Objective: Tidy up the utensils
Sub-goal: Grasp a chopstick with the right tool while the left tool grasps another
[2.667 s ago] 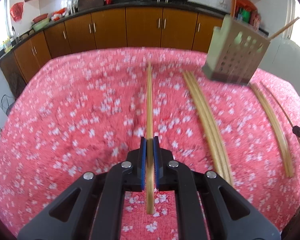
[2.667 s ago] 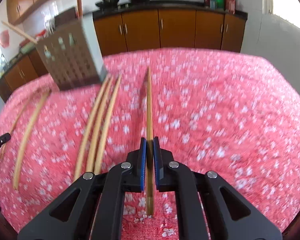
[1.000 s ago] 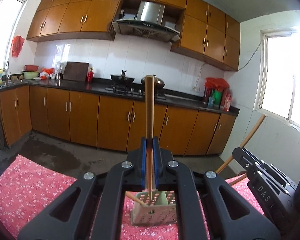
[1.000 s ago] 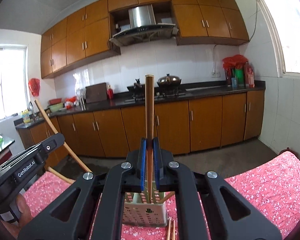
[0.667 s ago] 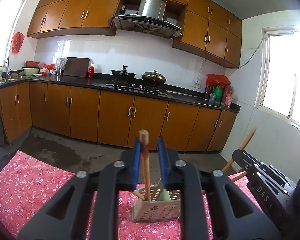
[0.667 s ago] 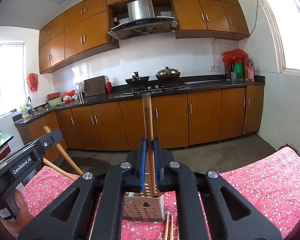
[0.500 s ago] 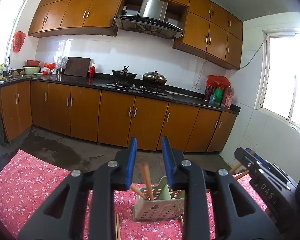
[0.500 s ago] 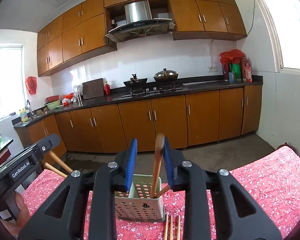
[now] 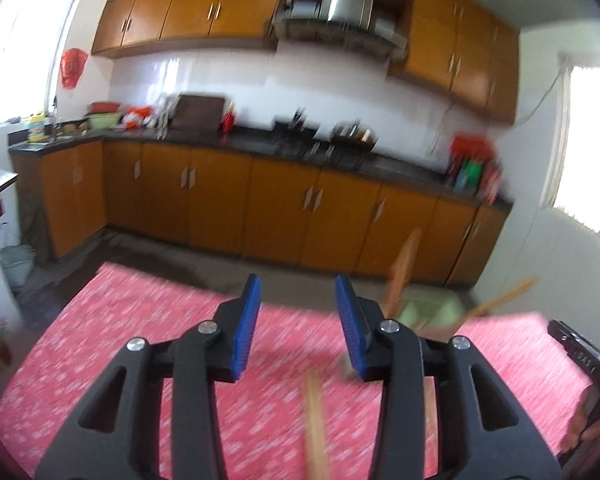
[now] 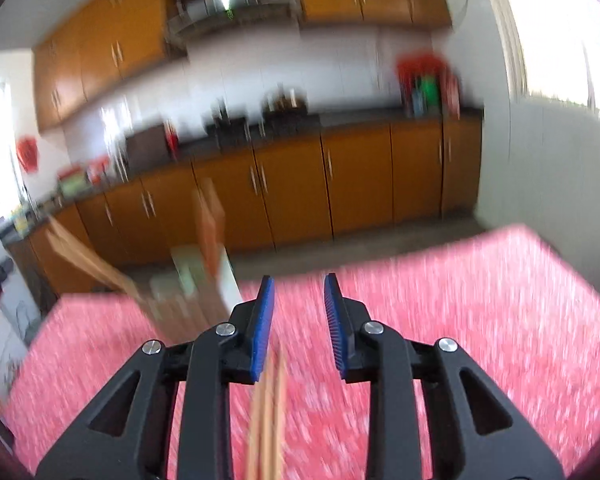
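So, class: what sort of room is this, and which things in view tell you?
A home kitchen, most likely: wooden cabinets under a dark worktop, a range hood above, and pots on a stove.

Kitchen had glossy orange-brown wooden cabinets (image 9: 284,208) under a long black countertop (image 9: 400,164), white tiled wall (image 9: 260,80) behind, steel range hood (image 9: 344,0) above, bright daylight window (image 9: 592,148) on the side.
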A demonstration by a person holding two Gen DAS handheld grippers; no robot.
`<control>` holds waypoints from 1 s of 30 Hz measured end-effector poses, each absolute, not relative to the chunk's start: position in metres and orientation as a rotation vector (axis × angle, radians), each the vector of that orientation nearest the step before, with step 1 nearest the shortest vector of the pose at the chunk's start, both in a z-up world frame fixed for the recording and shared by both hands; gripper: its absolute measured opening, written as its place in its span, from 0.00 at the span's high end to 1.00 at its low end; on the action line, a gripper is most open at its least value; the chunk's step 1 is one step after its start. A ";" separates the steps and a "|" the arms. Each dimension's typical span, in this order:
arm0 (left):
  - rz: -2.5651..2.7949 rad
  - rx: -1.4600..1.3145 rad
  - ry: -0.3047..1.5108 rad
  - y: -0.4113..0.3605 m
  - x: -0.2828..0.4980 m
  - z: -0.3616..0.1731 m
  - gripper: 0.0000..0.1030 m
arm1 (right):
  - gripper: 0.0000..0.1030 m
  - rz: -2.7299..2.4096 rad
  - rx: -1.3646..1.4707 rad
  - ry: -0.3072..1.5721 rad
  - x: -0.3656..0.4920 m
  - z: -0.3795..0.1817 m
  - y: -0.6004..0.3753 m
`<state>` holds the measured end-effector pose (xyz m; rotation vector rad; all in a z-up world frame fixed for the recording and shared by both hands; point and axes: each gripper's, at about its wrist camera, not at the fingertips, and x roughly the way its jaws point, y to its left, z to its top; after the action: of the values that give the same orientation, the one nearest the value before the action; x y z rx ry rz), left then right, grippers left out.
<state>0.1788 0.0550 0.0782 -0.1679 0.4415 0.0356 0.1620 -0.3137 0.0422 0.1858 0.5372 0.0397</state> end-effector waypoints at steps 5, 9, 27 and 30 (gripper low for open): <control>0.021 -0.140 0.661 0.060 0.178 0.005 0.63 | 0.82 0.142 0.191 0.823 0.162 -0.047 -0.302; -0.035 -0.141 0.779 0.052 0.172 -0.037 0.73 | 0.82 0.197 0.151 0.914 0.156 -0.082 -0.278; -0.169 -0.120 0.958 0.010 0.169 -0.090 0.87 | 0.92 0.074 0.101 0.932 0.158 -0.102 -0.286; -0.162 -0.087 0.953 0.007 0.169 -0.092 0.87 | 0.92 0.076 0.091 0.931 0.157 -0.102 -0.287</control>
<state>0.1689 0.0067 -0.0920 -0.0872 0.9534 -0.1617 0.1570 -0.2865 -0.1017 0.0908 0.9308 0.0756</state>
